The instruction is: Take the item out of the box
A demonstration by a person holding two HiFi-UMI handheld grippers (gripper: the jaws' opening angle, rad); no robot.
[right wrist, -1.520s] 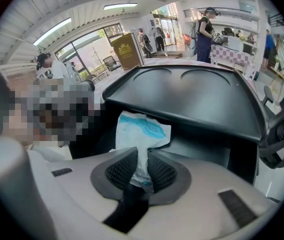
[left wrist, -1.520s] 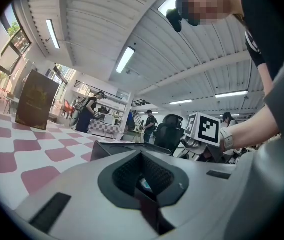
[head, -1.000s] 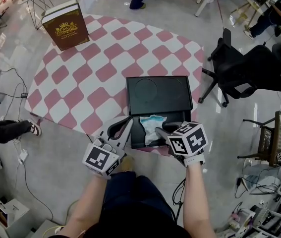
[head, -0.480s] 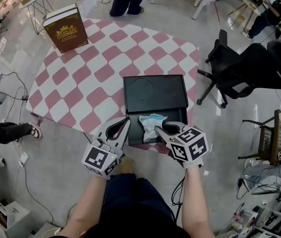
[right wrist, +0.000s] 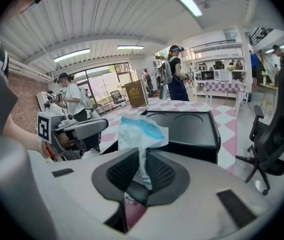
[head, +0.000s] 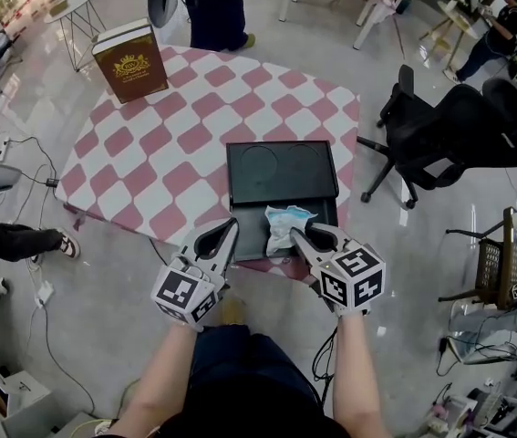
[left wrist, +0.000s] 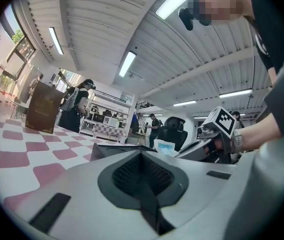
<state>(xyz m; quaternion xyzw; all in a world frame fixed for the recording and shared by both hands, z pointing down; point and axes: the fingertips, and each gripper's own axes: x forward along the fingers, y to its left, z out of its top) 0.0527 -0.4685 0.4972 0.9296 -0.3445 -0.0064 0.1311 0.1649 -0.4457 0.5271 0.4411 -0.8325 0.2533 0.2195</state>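
An open black box (head: pixel 281 181) lies on the pink-and-white checkered table (head: pixel 176 144), at its near edge. My right gripper (head: pixel 296 237) is shut on a crumpled white-and-blue packet (head: pixel 285 226), which it holds over the box's near half. In the right gripper view the packet (right wrist: pixel 140 134) sticks up from between the pressed pads (right wrist: pixel 159 171), with the box (right wrist: pixel 182 126) behind it. My left gripper (head: pixel 231 233) hovers at the box's near left corner, jaws shut and empty. From the left gripper view (left wrist: pixel 142 171) the packet (left wrist: pixel 166 147) and the box (left wrist: pixel 109 150) show ahead.
A brown book-like case (head: pixel 130 62) stands upright at the table's far left corner. A person (head: pixel 208 7) stands at the far edge. A black office chair (head: pixel 459 140) is to the right of the table. Cables (head: pixel 30 153) and someone's leg (head: pixel 12 240) lie on the floor at left.
The right gripper has raised the packet a little from the box's near half. The left gripper has barely moved. A person has walked closer along the table's far side.
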